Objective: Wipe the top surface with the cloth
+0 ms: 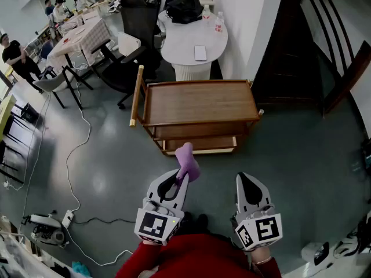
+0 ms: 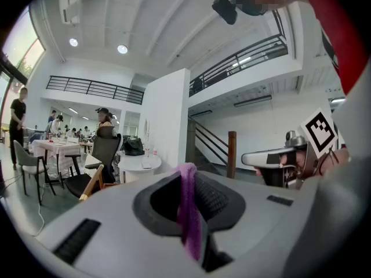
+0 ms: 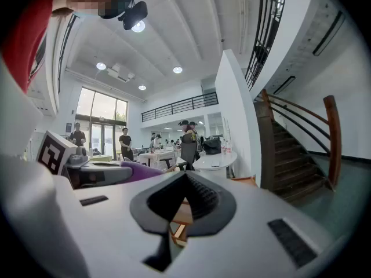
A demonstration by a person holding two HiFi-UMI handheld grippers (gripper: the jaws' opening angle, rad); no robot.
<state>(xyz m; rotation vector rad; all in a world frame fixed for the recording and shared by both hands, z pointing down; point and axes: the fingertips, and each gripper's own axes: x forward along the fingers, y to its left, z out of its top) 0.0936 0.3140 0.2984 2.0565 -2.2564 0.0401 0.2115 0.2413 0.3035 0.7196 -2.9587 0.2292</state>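
A wooden cart stands ahead of me on the grey floor; its top surface [image 1: 200, 102] is bare, with lower shelves beneath. My left gripper [image 1: 182, 177] is held low in front of my body, short of the cart, and is shut on a purple cloth [image 1: 187, 161] that sticks up from its jaws. In the left gripper view the cloth [image 2: 189, 213] hangs pinched between the grey jaws. My right gripper [image 1: 250, 185] is beside it, shut with nothing in it. The right gripper view shows its jaws [image 3: 184, 176] meeting, with the left gripper [image 3: 98, 173] and cloth [image 3: 142, 171] alongside.
Behind the cart is a white round table [image 1: 185, 50] with a phone, bottles and a black bag. Office chairs [image 1: 138, 17] stand at the back left. A white cable [image 1: 74, 149] and a power strip [image 1: 67, 218] lie on the floor at left. A dark staircase [image 1: 301, 39] rises at right.
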